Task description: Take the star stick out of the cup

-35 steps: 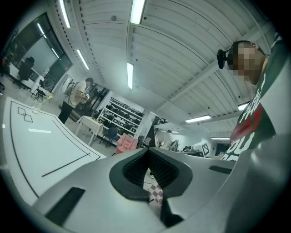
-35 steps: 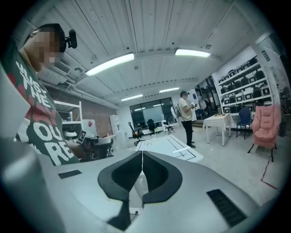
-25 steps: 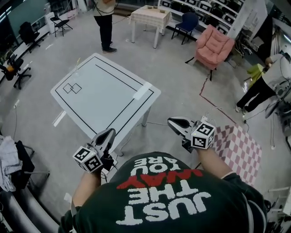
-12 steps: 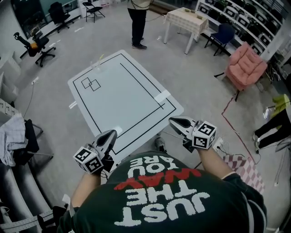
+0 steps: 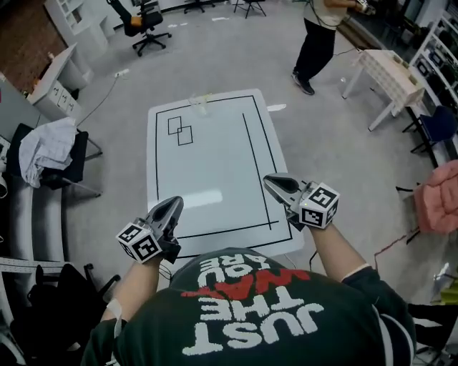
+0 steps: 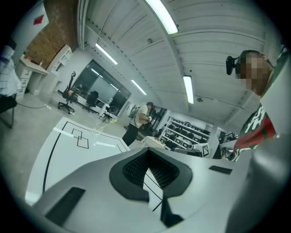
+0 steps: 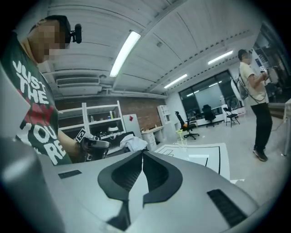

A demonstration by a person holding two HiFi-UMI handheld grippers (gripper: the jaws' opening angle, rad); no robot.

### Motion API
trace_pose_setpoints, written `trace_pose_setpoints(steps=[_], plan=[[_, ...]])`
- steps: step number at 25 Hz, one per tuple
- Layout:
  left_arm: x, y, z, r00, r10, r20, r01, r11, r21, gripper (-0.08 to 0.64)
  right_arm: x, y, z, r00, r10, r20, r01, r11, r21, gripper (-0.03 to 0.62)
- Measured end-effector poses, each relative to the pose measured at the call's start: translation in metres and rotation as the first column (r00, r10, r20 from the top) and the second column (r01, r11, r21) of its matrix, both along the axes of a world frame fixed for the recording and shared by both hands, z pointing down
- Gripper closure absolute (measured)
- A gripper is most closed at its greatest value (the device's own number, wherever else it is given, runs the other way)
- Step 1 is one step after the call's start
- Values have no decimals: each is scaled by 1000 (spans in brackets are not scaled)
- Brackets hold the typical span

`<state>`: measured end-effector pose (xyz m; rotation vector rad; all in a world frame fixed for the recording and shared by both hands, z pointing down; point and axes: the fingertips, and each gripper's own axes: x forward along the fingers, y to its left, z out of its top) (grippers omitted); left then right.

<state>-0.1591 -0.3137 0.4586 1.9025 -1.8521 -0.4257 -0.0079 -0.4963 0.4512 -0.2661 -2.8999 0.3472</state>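
A clear cup (image 5: 199, 105) stands at the far edge of the white table (image 5: 215, 164), which is marked with black lines. A yellow-green star stick rises out of it. The left gripper view shows the cup (image 6: 98, 128) small and far off, and in the right gripper view the cup (image 7: 182, 138) holds the stick (image 7: 180, 132). My left gripper (image 5: 170, 209) hangs over the table's near left edge and my right gripper (image 5: 276, 187) over its near right edge. Both are shut with nothing in them and are far from the cup.
A person (image 5: 320, 36) stands on the floor beyond the table's far right corner. A cloth-covered small table (image 5: 390, 75) is at the right, an office chair (image 5: 139, 21) at the far left, a chair draped with cloth (image 5: 49, 150) to the left, and a pink armchair (image 5: 438, 196) at the right edge.
The head view has swung round, so the table now lies straight ahead instead of off to the left. Both grippers now reach over its near edge, still shut.
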Motion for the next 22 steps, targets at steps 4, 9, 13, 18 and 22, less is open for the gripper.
trace_pose_setpoints(steps=[4, 9, 13, 18, 22], plan=[[-17, -26, 5, 998, -46, 42, 47, 998, -34, 552, -48, -43, 6, 999, -38, 2, 38, 999, 29, 557], [-53, -25, 10, 995, -83, 56, 85, 996, -37, 552, -100, -51, 16, 999, -33, -11, 34, 998, 55, 557], [-75, -20, 18, 997, -64, 53, 65, 998, -25, 552, -116, -36, 26, 999, -12, -49, 15, 999, 51, 557], [-98, -27, 25, 997, -11, 77, 11, 1000, -10, 552, -127, -29, 31, 996, 22, -85, -17, 998, 60, 557], [-118, -54, 25, 994, 23, 111, -23, 1000, -4, 552, -136, -49, 32, 994, 45, -96, -38, 997, 72, 557]])
